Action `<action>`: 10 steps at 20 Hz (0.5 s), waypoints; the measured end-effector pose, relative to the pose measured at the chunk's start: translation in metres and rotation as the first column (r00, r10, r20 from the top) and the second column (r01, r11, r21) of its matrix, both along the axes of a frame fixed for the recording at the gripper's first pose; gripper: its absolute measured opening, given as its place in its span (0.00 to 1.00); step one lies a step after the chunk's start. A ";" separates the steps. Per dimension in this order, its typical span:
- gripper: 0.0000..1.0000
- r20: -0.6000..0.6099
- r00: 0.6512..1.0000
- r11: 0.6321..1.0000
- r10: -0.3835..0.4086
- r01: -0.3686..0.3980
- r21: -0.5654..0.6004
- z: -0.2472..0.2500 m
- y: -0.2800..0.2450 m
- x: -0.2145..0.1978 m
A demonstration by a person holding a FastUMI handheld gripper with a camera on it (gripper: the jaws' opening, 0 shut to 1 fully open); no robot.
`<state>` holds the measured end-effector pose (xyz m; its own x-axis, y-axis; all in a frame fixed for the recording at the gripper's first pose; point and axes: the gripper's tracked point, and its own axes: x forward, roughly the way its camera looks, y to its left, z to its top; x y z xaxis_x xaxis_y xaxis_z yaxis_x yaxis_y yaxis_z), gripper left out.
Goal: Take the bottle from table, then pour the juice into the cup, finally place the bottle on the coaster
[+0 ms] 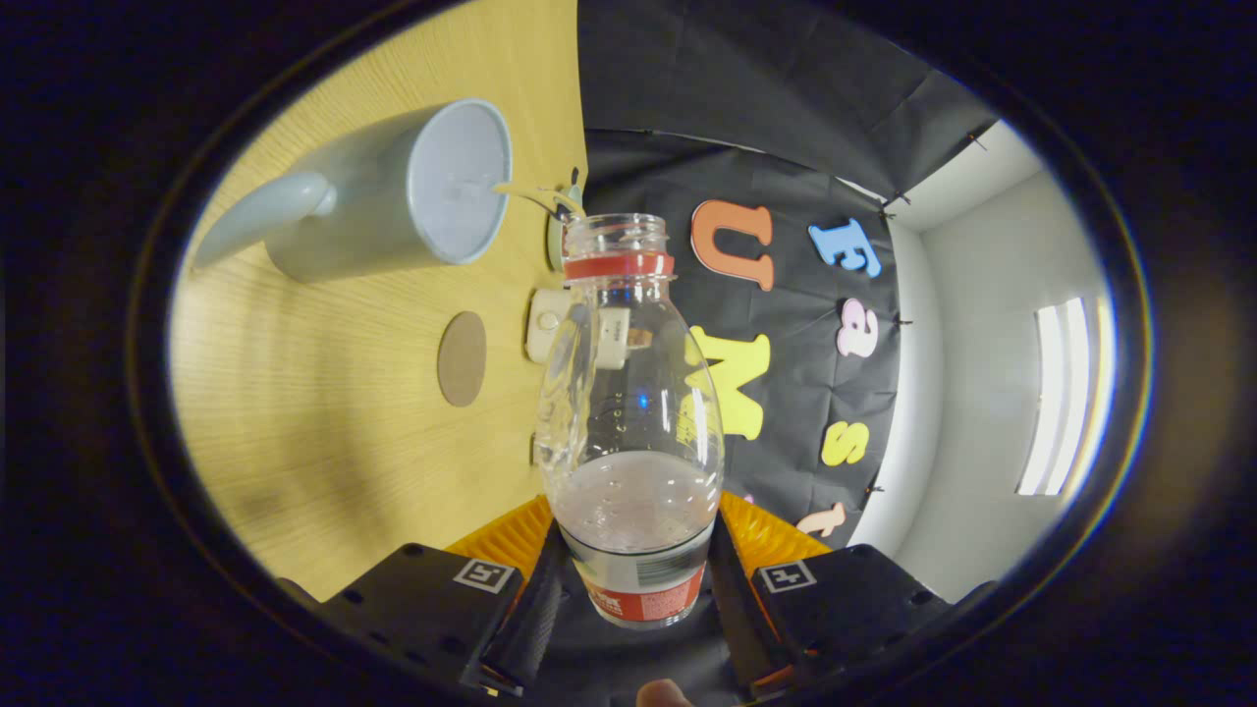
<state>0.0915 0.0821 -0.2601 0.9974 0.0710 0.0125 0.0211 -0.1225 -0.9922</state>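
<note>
Two fingers of the gripper [636, 565] are pressed against the lower body of the bottle [630, 412], one on each side, so the bottle is held firmly between them. Its long axis runs straight ahead along the fingers, with the open, uncapped mouth pointing away from them. The whole view is rolled, so the table [324, 432] is seen as tipped on edge; the bottle appears to be turned toward a pour.

The cup [393, 196] lies beyond the bottle's mouth and off to one side, its opening facing the neck but apart from it. A thin pale stream may be reaching toward the cup's rim, though this cannot be told for certain. The coaster [462, 358] is set on the table nearer the fingers than the cup, beside the bottle's shoulder.

The bottle is clear, smooth plastic, rounded at the shoulder, with a red ring under the neck and a label at its base; a little cloudy liquid is pooled low inside. The cup is a glossy pale mug with a thick handle. The coaster is a flat, matte brown disc, and the table is light wood grain.
</note>
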 end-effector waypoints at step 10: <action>0.76 0.018 1.000 0.999 0.008 -0.007 -0.044 0.014 0.000 0.007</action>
